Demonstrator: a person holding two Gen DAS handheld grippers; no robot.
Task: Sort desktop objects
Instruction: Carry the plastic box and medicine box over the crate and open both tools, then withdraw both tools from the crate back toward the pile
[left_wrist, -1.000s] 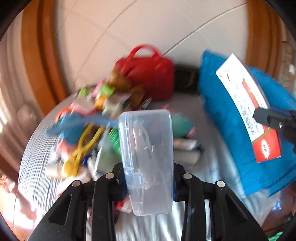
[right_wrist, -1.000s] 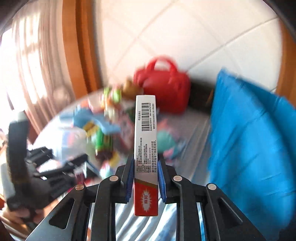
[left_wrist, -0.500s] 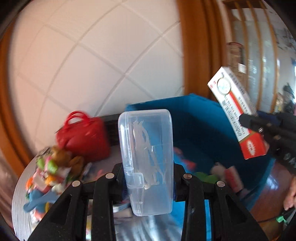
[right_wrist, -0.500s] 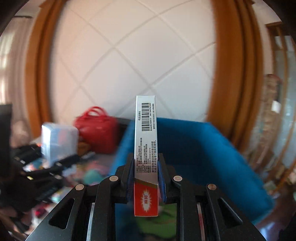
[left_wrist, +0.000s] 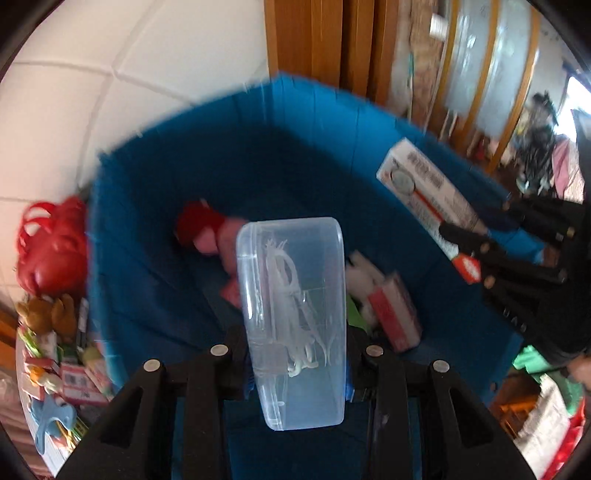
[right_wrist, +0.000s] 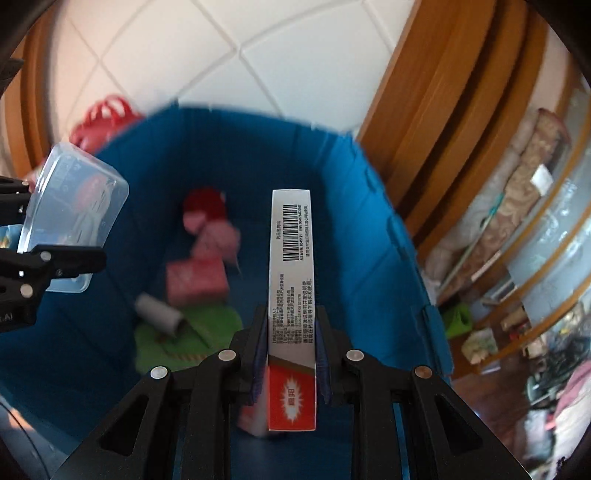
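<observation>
Clear plastic case (left_wrist: 295, 314) sits pinched in your left tongs (left_wrist: 295, 354) above the blue bin (left_wrist: 155, 221); your right tongs (right_wrist: 291, 354) pinch the slim medicine box (right_wrist: 293, 273) over it, right of the case.

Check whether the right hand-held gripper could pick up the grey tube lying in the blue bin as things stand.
Probably not yet. The right hand-held gripper is shut on the white and red box. The grey tube lies uncovered in the blue bin, so the path looks free once the box is released.
</observation>
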